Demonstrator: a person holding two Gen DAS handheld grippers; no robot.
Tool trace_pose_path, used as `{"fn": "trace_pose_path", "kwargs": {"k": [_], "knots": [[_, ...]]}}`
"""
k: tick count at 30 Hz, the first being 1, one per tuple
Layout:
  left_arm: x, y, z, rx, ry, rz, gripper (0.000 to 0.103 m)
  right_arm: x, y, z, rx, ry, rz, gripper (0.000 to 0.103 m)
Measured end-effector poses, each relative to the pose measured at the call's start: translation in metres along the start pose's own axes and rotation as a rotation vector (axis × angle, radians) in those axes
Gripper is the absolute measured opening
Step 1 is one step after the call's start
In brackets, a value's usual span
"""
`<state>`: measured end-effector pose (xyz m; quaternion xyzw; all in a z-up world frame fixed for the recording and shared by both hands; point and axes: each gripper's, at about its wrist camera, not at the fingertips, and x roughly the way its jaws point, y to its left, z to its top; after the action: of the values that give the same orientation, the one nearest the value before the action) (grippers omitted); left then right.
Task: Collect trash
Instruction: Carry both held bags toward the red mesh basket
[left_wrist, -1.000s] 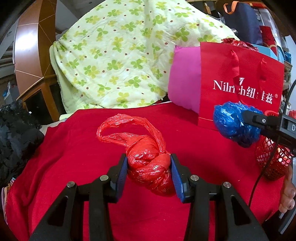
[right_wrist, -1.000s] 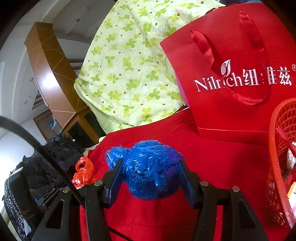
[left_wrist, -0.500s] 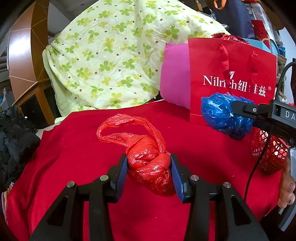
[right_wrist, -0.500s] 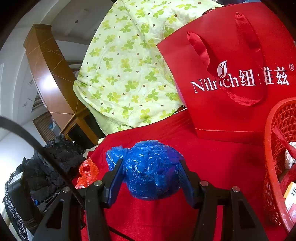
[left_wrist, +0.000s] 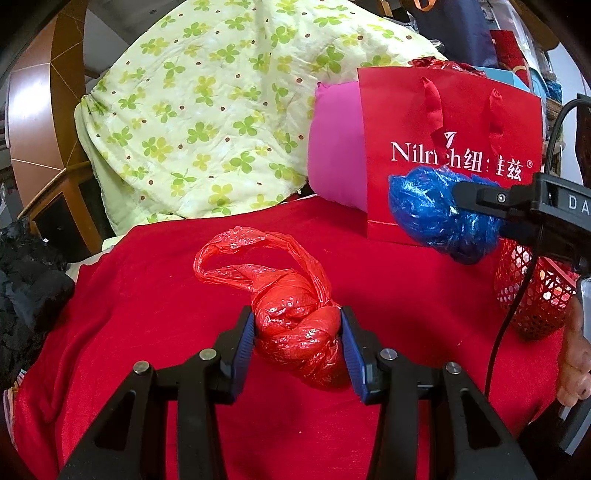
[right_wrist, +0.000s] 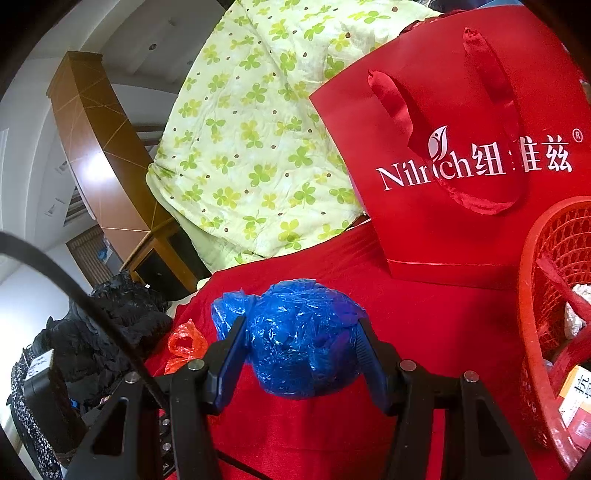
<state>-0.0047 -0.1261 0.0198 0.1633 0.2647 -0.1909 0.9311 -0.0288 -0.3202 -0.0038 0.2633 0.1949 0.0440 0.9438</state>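
Observation:
A knotted red plastic bag (left_wrist: 295, 332) sits between the blue pads of my left gripper (left_wrist: 297, 332), which is shut on it above the red cloth (left_wrist: 147, 295); its loose loop handle trails up and left. My right gripper (right_wrist: 301, 343) is shut on a crumpled blue plastic bag (right_wrist: 303, 339). In the left wrist view that blue plastic bag (left_wrist: 436, 218) hangs at the right, in front of the red paper bag. A red mesh basket (right_wrist: 535, 295) holding some trash stands at the right edge, beside the blue bag. The red plastic bag (right_wrist: 184, 343) shows small at lower left in the right wrist view.
A red paper gift bag (left_wrist: 443, 147) with white lettering stands at the back, with a pink cushion (left_wrist: 336, 158) beside it. A green-flowered quilt (left_wrist: 207, 122) is heaped behind. Black clothing (left_wrist: 29, 288) lies at the left edge. A hand (left_wrist: 576, 350) shows at the far right.
In the left wrist view the gift bag, cushion and blue bag have slid left and the view has rolled slightly. Both bags stay held; the right wrist view barely differs.

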Motion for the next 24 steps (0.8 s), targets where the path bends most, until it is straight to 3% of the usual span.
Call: {"fn": "trace_pose_path", "kwargs": {"k": [24], "knots": [[0.0073, -0.0080, -0.0016, 0.033, 0.021, -0.024, 0.047, -0.0080, -0.0015, -0.0021, 0.012, -0.012, -0.012, 0.060]]}}
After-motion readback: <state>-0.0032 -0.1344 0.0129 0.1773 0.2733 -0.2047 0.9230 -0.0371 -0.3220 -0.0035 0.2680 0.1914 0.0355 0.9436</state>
